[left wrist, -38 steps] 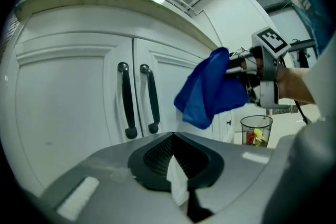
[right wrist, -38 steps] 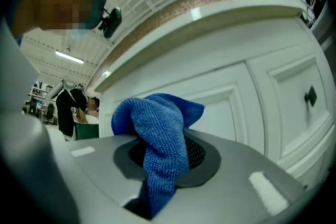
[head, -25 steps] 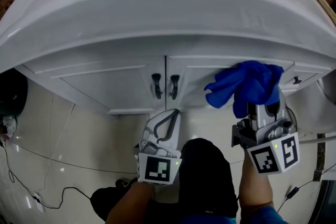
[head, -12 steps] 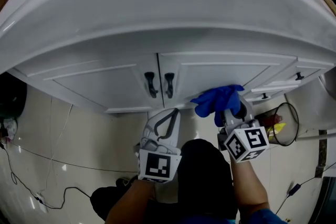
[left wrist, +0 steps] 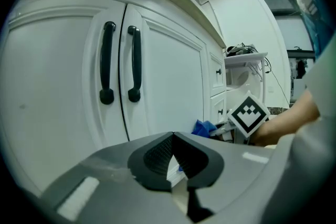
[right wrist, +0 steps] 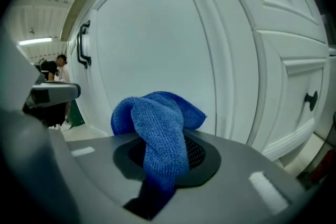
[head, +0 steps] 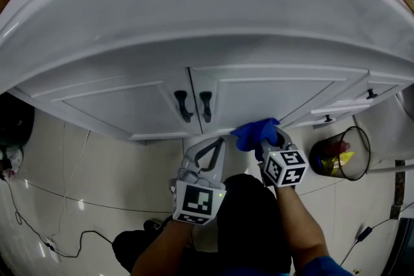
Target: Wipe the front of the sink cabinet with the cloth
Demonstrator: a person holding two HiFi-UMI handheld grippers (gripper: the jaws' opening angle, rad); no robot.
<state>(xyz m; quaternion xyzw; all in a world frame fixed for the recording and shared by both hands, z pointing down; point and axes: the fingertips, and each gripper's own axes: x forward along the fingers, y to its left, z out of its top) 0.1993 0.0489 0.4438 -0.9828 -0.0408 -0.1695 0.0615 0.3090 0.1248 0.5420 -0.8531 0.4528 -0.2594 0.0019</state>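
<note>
A white sink cabinet (head: pixel 259 97) with two doors and black handles (head: pixel 206 105) stands under the basin. My right gripper (head: pixel 266 140) is shut on a blue cloth (head: pixel 254 132), low against the right door (right wrist: pixel 157 44) near its bottom edge. In the right gripper view the cloth (right wrist: pixel 157 123) bunches over the jaws, which pinch it. My left gripper (head: pixel 206 153) hangs shut with nothing in it, a little back from the doors, below the handles (left wrist: pixel 119 63). The left gripper view shows the cloth (left wrist: pixel 203 127) to the right.
Small drawers with black knobs (head: pixel 370 94) flank the doors on the right. A wire bin (head: pixel 339 155) with rubbish stands on the tiled floor at right. Black cables (head: pixel 39 203) trail across the floor at left. A dark object (head: pixel 14 114) sits at far left.
My right gripper with the cloth has come down and leftward across the right door, from near its top right to its lower edge. The left gripper has stayed put.
</note>
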